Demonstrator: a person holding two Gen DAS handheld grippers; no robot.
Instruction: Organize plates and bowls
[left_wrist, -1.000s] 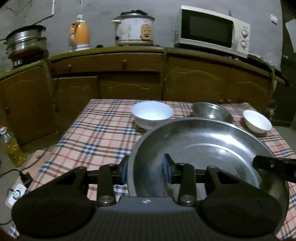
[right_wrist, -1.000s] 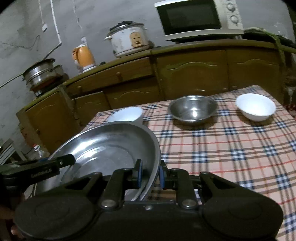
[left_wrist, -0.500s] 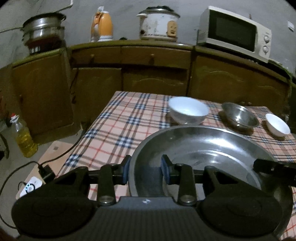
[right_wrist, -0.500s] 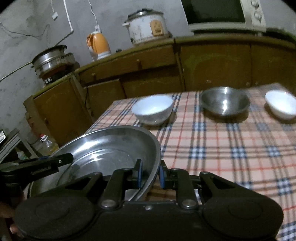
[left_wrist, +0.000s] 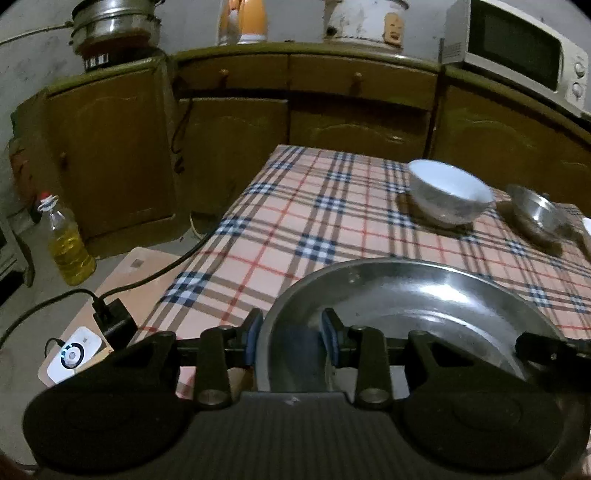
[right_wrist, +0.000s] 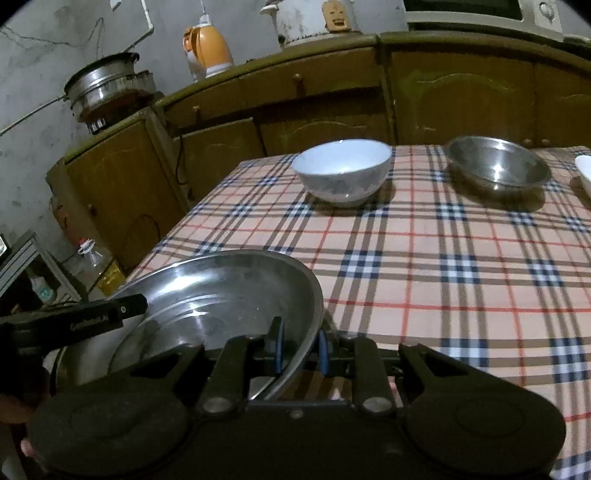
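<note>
A large steel plate (left_wrist: 417, 306) (right_wrist: 218, 295) is held over the near left corner of the checked table (right_wrist: 461, 258). My left gripper (left_wrist: 291, 341) is shut on its left rim. My right gripper (right_wrist: 300, 349) is shut on its right rim. A big white bowl (right_wrist: 343, 170) (left_wrist: 448, 194) stands at the table's far side. A steel bowl (right_wrist: 496, 164) (left_wrist: 539, 218) stands to its right. A small white bowl (right_wrist: 583, 170) shows at the right edge.
Wooden cabinets (left_wrist: 332, 99) run behind the table with a microwave (left_wrist: 517, 51), rice cooker and orange kettle (right_wrist: 208, 50) on top. An oil bottle (left_wrist: 68, 245), a cable and a charger (left_wrist: 74, 354) lie on the floor to the left.
Both grippers have carried the steel plate to the left and back toward the table's near left corner. The bowls have not moved.
</note>
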